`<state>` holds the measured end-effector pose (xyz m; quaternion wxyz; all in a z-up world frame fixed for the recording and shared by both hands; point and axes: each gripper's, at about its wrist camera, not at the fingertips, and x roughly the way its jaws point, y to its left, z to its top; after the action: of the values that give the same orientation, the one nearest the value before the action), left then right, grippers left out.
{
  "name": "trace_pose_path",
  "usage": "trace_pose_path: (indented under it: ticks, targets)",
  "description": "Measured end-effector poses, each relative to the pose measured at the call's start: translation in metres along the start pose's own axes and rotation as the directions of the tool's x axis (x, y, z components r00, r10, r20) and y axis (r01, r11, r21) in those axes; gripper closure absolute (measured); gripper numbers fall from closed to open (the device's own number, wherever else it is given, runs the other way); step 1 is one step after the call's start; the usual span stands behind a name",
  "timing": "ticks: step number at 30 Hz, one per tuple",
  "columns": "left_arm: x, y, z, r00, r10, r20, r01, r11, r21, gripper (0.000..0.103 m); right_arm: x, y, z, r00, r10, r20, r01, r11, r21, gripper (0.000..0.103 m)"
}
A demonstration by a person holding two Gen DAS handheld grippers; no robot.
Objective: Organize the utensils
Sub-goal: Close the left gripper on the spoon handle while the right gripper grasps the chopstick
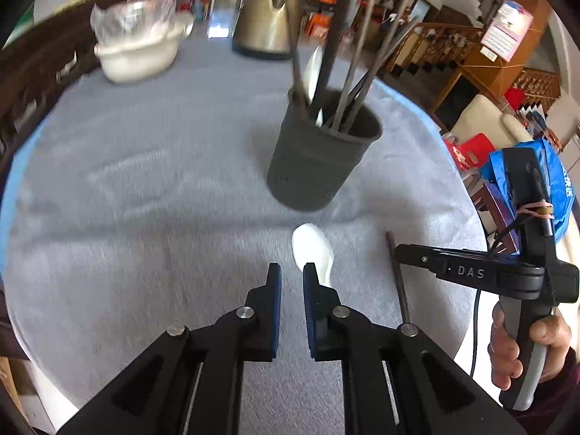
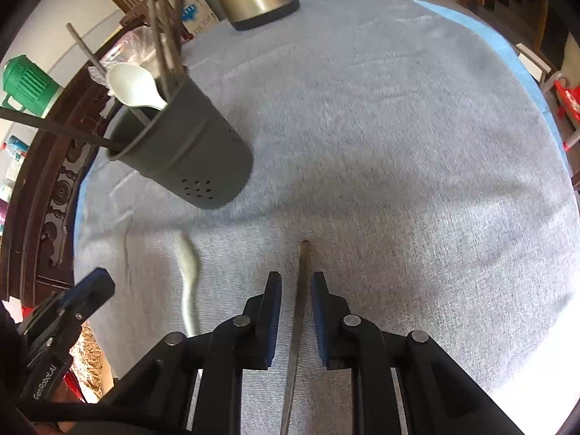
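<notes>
A dark grey utensil holder (image 1: 319, 156) stands on the grey tablecloth (image 1: 145, 181) with several dark chopsticks and a white spoon (image 1: 313, 72) in it; it also shows in the right wrist view (image 2: 188, 152). A loose white spoon (image 1: 312, 248) lies on the cloth just ahead of my left gripper (image 1: 291, 275), partly behind its right finger; the gripper is open and empty. A single dark chopstick (image 2: 302, 282) lies on the cloth between the fingers of my open right gripper (image 2: 295, 282), apart from both pads. The loose spoon also shows in the right wrist view (image 2: 188, 264).
A brass-coloured kettle (image 1: 268, 18) and a white bowl under plastic wrap (image 1: 139, 47) stand at the far side of the round table. The carved wooden table rim (image 2: 54, 195) runs along the left. A green jug (image 2: 27, 85) sits beyond the table.
</notes>
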<state>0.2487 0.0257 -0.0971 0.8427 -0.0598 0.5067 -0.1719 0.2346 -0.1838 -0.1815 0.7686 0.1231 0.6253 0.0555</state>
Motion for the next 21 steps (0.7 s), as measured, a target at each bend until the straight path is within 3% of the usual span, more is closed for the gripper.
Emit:
trace_pose_path:
  ticks: [1,3,6,11,13,16,21]
  targets:
    - [0.002,0.0,-0.001,1.0,0.0,-0.008,0.0,1.0,-0.004,0.087,0.001,0.0,0.0,1.0,0.001,-0.003,-0.001,1.0,0.002,0.084]
    - [0.006,-0.003,-0.002,1.0,0.007,-0.019,-0.007,1.0,-0.002,0.07,0.006,0.001,-0.001,1.0,0.009,-0.016,-0.009,1.0,0.001,0.083]
    - [0.012,-0.011,-0.001,0.999,0.019,-0.027,-0.018,1.0,0.023,0.06,0.016,0.006,-0.003,0.999,-0.002,-0.04,0.001,1.0,-0.011,0.083]
    - [0.036,-0.018,0.006,0.998,0.028,-0.061,-0.026,0.999,0.03,0.059,0.018,0.01,-0.007,1.0,-0.011,0.008,0.011,0.999,-0.03,0.085]
    - [0.049,-0.019,0.008,0.996,0.051,-0.076,-0.049,0.998,0.03,0.059,0.017,0.004,-0.009,1.0,-0.005,0.017,0.005,1.0,-0.014,0.096]
    - [0.059,-0.025,0.009,0.995,0.055,-0.077,-0.053,0.998,0.031,0.059,0.012,-0.012,-0.012,1.0,0.022,0.02,-0.022,1.0,0.022,0.096]
    - [0.071,-0.038,0.013,0.996,0.058,-0.065,-0.054,0.996,0.066,0.059,0.006,-0.025,-0.015,1.0,-0.006,0.029,0.006,1.0,0.019,0.096]
